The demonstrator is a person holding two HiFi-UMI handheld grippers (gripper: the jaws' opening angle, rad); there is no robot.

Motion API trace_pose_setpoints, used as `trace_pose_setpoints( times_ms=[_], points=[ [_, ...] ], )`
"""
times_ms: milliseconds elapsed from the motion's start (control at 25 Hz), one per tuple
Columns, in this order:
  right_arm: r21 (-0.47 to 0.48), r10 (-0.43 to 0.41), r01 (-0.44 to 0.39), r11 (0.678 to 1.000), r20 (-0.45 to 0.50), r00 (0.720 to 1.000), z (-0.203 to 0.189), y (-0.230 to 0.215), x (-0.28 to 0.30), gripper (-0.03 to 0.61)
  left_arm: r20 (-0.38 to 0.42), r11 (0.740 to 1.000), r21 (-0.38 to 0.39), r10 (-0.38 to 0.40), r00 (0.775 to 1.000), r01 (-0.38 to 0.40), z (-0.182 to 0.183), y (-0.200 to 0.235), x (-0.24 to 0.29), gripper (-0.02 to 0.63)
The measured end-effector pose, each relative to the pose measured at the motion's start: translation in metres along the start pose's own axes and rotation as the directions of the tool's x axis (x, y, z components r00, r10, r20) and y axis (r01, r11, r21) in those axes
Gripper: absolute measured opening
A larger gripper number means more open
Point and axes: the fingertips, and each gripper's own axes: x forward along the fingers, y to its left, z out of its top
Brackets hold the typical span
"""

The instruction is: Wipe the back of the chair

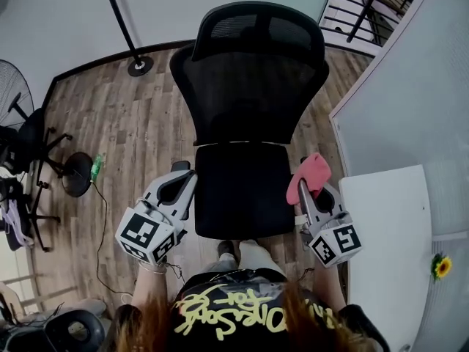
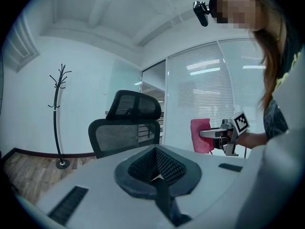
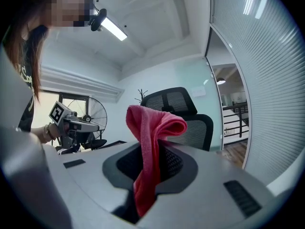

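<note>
A black mesh office chair (image 1: pixel 253 97) stands in front of me, its backrest and headrest (image 1: pixel 260 28) at the far side of the seat (image 1: pixel 242 189). My right gripper (image 1: pixel 306 189) sits by the seat's right edge, shut on a pink cloth (image 1: pixel 311 173). In the right gripper view the cloth (image 3: pixel 150 147) rises from between the jaws and folds over, with the chair (image 3: pixel 190 128) behind it. My left gripper (image 1: pixel 183 173) is at the seat's left edge, shut and holding nothing. The left gripper view shows the chair (image 2: pixel 125 135) and the cloth (image 2: pixel 202 135) beyond it.
A white table (image 1: pixel 388 233) and a glass partition (image 1: pixel 410 94) close off the right side. A coat stand (image 1: pixel 124 28) stands at the back left. A fan (image 1: pixel 13 86), another chair's base (image 1: pixel 73 174) and a green bottle (image 1: pixel 96 167) are on the wood floor at left.
</note>
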Motion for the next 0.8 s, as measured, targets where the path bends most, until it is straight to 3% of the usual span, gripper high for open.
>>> trace_pose_setpoints(
  times_ms=[440, 800],
  points=[
    [-0.030, 0.007, -0.008, 1.000, -0.020, 1.000, 0.003, -0.032, 0.017, 0.060, 0.016, 1.000, 0.002, 0.026, 1.000, -0.026, 0.013, -0.001, 0.015, -0.006],
    [-0.095, -0.187, 0.186, 0.978, -0.001, 0.982, 0.019, -0.137, 0.050, 0.060, 0.001, 0.999, 0.035, 0.007, 1.000, -0.007, 0.007, 0.002, 0.021, -0.006]
  ],
)
